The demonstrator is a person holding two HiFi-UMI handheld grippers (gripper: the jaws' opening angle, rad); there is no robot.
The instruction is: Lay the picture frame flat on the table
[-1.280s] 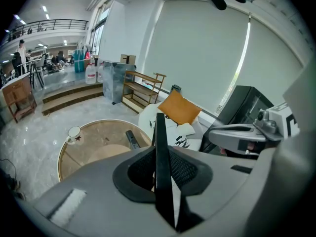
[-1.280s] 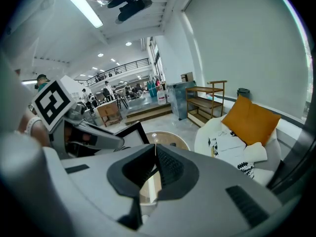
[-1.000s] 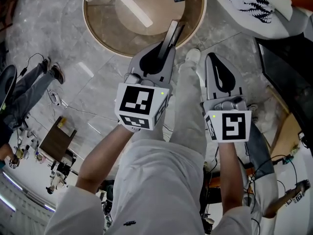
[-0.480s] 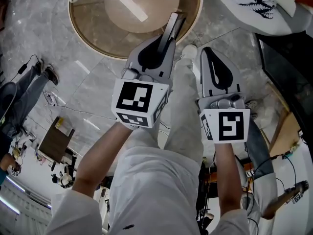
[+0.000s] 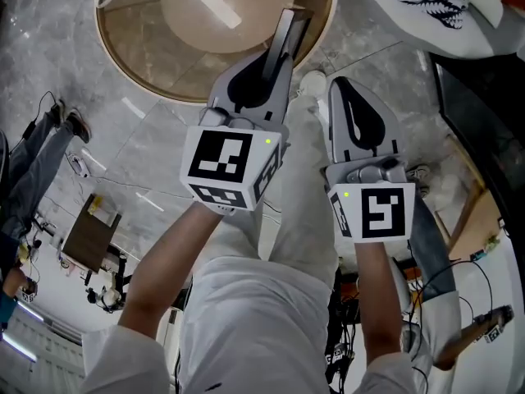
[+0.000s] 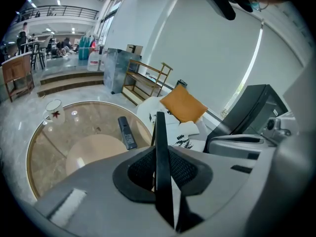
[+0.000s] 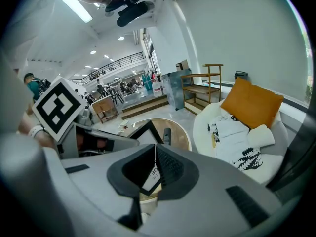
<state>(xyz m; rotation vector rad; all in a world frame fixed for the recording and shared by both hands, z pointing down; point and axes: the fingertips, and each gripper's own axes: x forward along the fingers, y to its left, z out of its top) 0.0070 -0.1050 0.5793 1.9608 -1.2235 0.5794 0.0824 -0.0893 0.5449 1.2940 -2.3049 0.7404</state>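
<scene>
In the head view, the left hand-held gripper point(image 5: 275, 71) is clamping the picture frame point(image 5: 291, 25) by one edge. The frame is standing edge-up and reaching past the jaw tips towards the near rim of the round bench point(image 5: 135, 52). It is not lying flat yet. The right hand-held gripper point(image 5: 340, 89), just beside the left one, is closed on nothing. I think the frame is risking a twist or a slip between the pads during tilting, because only one narrow edge is being held. A corner could then knock hard on the top.

In the left gripper view, the frame is showing as a thin dark strip between the pads. A remote point(image 6: 127, 132) and a mug point(image 6: 53, 110) are sitting ahead and to the left on the glossy top. The frame might strike them if it is coming down too far forward.

In the right gripper view, the jaw tips are meeting. A seat with an orange cushion point(image 7: 252, 102) is standing ahead to the right, in a large bright hall with a pale stone floor.
</scene>
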